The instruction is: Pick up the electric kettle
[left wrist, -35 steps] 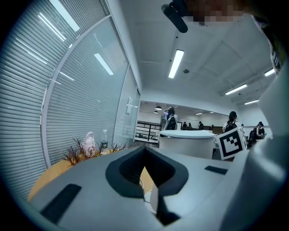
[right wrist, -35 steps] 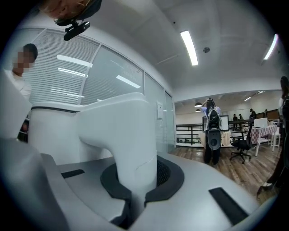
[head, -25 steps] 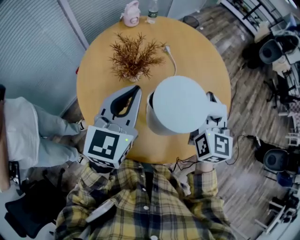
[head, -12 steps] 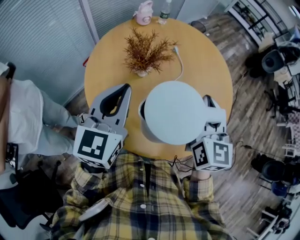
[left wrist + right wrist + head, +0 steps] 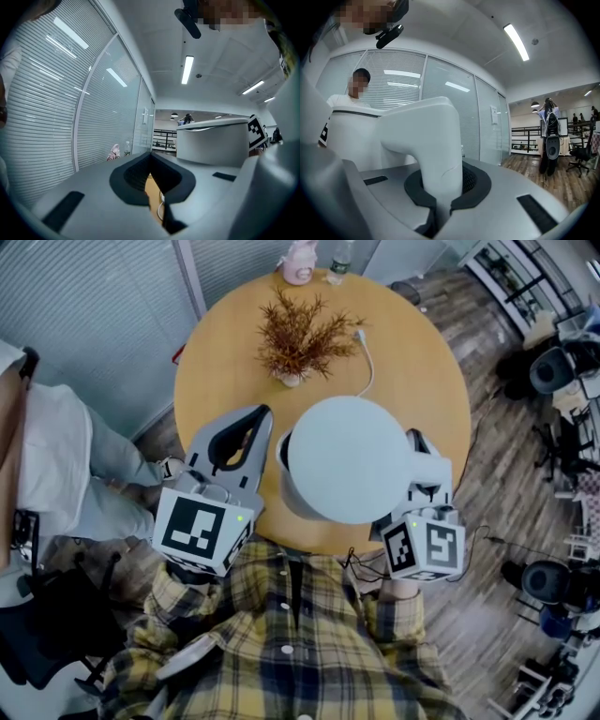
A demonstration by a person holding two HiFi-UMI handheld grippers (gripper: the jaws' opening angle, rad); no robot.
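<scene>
Two tongs show over a round wooden desk (image 5: 216, 362). The right tongs (image 5: 418, 441) are pinching the handle (image 5: 426, 136) of the white electric kettle (image 5: 352, 460): in the right gripper view the dark pads press on both sides of the white handle low down, with the kettle's body to the left of it. The kettle sits above the near half of the desk, close to the person's plaid shirt (image 5: 291, 652); whether its base is clear of the wood cannot be told. The left tongs (image 5: 263, 418) are just beside the kettle's left side, pressed together at the tips and holding nothing; through the loop between the pads only desk and a bit of white cable (image 5: 367, 362) show. A dried plant (image 5: 300, 334) stands farther back, and a pink item (image 5: 300, 263) and a bottle (image 5: 340, 257) stand at the far rim.
</scene>
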